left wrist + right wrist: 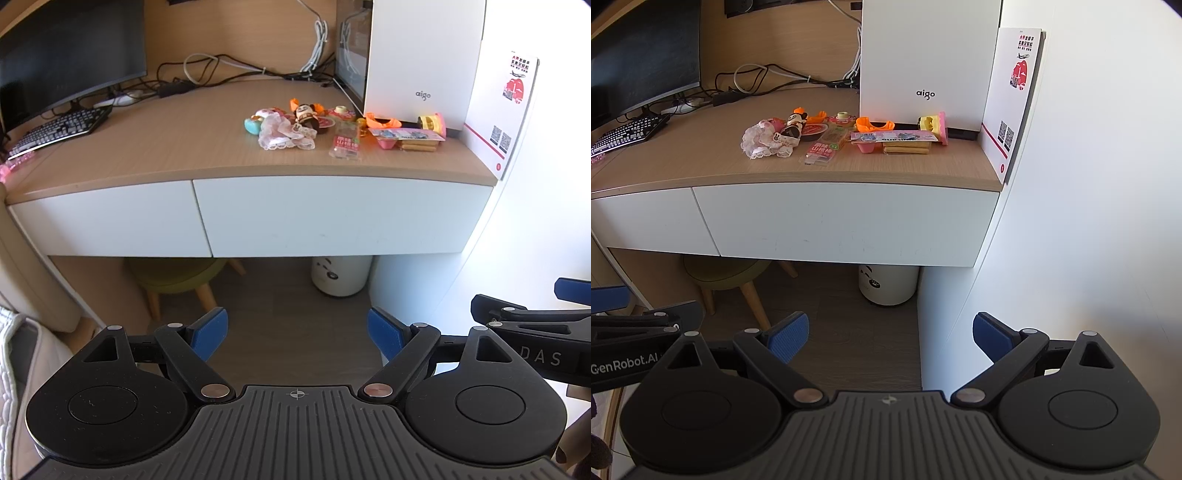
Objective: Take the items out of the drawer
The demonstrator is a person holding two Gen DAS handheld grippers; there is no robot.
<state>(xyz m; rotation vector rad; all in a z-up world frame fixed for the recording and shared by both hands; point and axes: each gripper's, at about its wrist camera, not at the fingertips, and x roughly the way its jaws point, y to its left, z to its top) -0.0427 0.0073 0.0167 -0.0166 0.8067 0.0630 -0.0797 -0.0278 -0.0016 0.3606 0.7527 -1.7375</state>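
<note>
We hold both grippers in front of a wooden desk (147,155), a little back from it, and both point downward to the floor under it. The left gripper (297,334) has its blue pads wide apart with nothing between them. The right gripper (890,338) is the same: pads wide apart, and only floor is seen in the gap.

The right drawer (343,216) is at 12 o'clock from the left gripper, with a white flat front, and it is closed. The left drawer (107,221) is beside it, at about 10 o'clock, also closed.

On the desk top above the right drawer lies a group of small items. We see a lace-trimmed pouch (286,136), a small doll figure (306,114), a clear packet with red print (345,144), an orange plastic piece (382,121) and a flat pink package (410,136). They lie close together, some touching. Behind them, at 1 o'clock, stands a white computer case (417,55) with the word "aigo". A white card with QR codes (506,114) leans at the right edge of the desk.

At 10 o'clock are a keyboard (59,127) and a dark monitor (66,51). Under the desk stand a green stool (177,275) and a white bin (341,275).
</note>
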